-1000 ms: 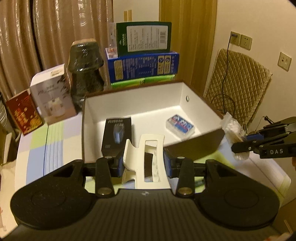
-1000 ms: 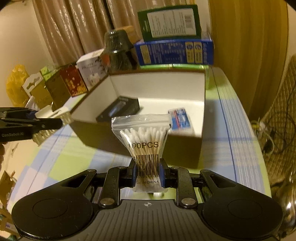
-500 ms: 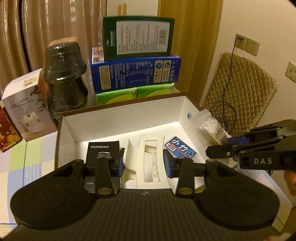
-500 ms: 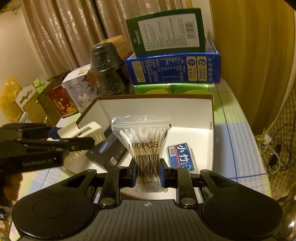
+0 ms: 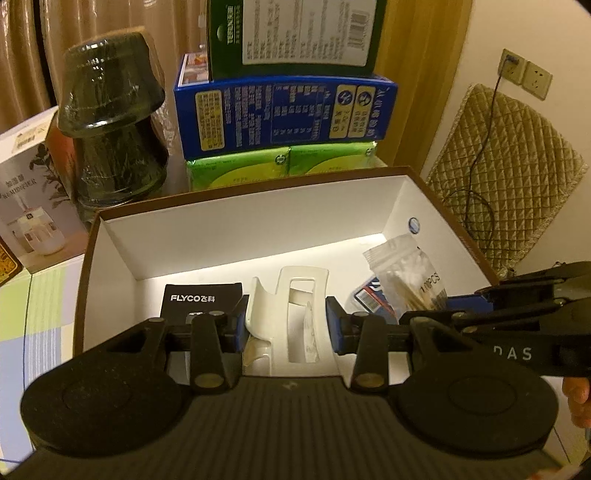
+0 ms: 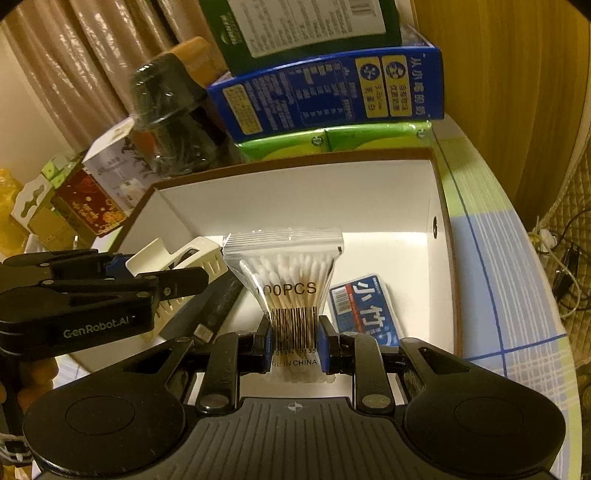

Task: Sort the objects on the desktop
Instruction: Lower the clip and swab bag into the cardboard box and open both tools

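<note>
My left gripper [image 5: 288,325] is shut on a white plastic hair clip [image 5: 295,295] and holds it over the open white box [image 5: 236,229] with brown outer walls. In the right wrist view my right gripper [image 6: 293,341] is shut on a clear bag of cotton swabs [image 6: 286,273], also above the box [image 6: 295,192]. The bag [image 5: 410,277] shows at the right of the left wrist view, and the clip [image 6: 184,258] at the left of the right wrist view. Inside the box lie a black FLYCO package [image 5: 201,295] and a blue packet [image 6: 364,310].
Behind the box stand a blue carton [image 5: 284,114] on green packs [image 5: 280,166], a green box [image 5: 295,33] on top, a dark wrapped jar [image 5: 110,118] and a white carton [image 5: 29,192]. A checked cloth [image 6: 491,258] covers the table. A quilted pad [image 5: 509,173] and cables lie to the right.
Both grippers have moved forward and a little down, from in front of the box's near wall to over its inside. The clip and the swab bag stay gripped.
</note>
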Demonstrator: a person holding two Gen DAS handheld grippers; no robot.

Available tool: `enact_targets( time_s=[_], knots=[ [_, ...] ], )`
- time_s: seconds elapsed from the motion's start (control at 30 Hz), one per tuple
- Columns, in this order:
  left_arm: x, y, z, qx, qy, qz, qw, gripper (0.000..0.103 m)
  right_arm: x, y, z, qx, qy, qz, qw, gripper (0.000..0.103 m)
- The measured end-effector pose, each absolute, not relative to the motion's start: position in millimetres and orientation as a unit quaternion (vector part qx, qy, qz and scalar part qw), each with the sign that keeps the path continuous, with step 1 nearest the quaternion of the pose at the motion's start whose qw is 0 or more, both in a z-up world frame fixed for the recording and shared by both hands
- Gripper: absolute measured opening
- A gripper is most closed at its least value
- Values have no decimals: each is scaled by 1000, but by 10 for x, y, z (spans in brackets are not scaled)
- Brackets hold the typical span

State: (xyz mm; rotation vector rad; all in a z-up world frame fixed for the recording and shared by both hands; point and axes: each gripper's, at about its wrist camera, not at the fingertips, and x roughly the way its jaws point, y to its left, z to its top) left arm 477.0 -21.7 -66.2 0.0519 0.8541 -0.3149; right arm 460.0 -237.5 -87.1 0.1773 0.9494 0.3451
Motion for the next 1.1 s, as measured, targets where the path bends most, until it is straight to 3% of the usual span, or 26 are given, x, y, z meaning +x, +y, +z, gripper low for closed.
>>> enact_targets(
  time_s=[0.63, 0.83, 1.1],
  knots=[
    [5378, -294, -1012, 1, 445, -134, 885, 35, 5115, -2359, -1109, 99, 470, 139, 866, 21],
    [5485, -315, -1111, -1, 450, -128, 884, 56, 5198, -2350, -1169, 109, 477, 137, 861, 21],
    [5458, -190, -1103, 1, 452, -108, 886, 58, 5267, -2318, -1214, 112, 482, 135, 858, 21]
  ],
)
